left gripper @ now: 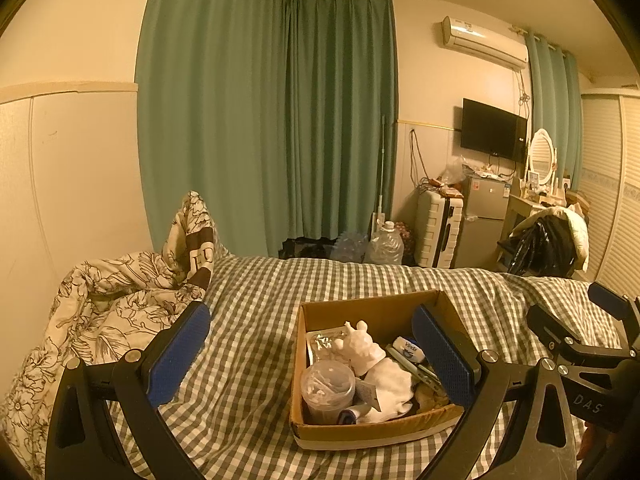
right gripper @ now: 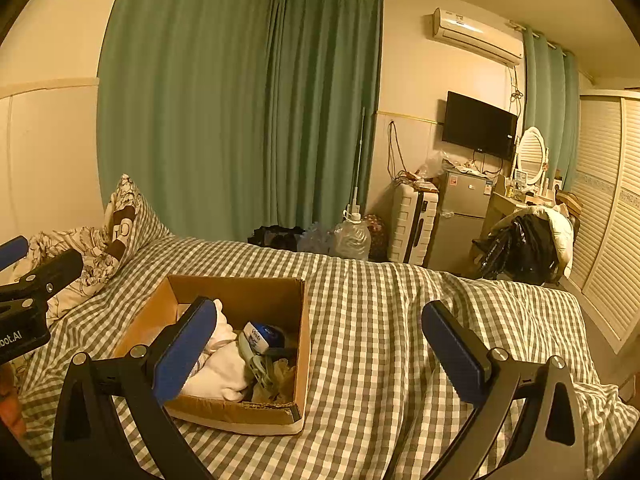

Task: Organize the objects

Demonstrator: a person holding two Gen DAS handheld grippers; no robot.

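Observation:
An open cardboard box (left gripper: 362, 309) sits on the checked bedsheet; it also shows in the right wrist view (right gripper: 256, 290). Inside lie a white figurine (left gripper: 362, 346), a clear round tub (left gripper: 328, 386), a white cloth (left gripper: 394, 390), a Vinda tissue pack (left gripper: 410, 349) and a foil packet (left gripper: 322, 342). My left gripper (left gripper: 312, 350) is open and empty, held above the box's near left side. My right gripper (right gripper: 320, 346) is open and empty, to the right of the box, its left finger (right gripper: 186, 346) over the box.
A crumpled floral duvet (left gripper: 112, 312) lies at the bed's left. Green curtains (left gripper: 264, 120) hang behind. Beyond the bed stand a water jug (left gripper: 384, 246), a suitcase (left gripper: 436, 228), a small fridge (left gripper: 482, 220) and a chair with clothes (left gripper: 548, 240).

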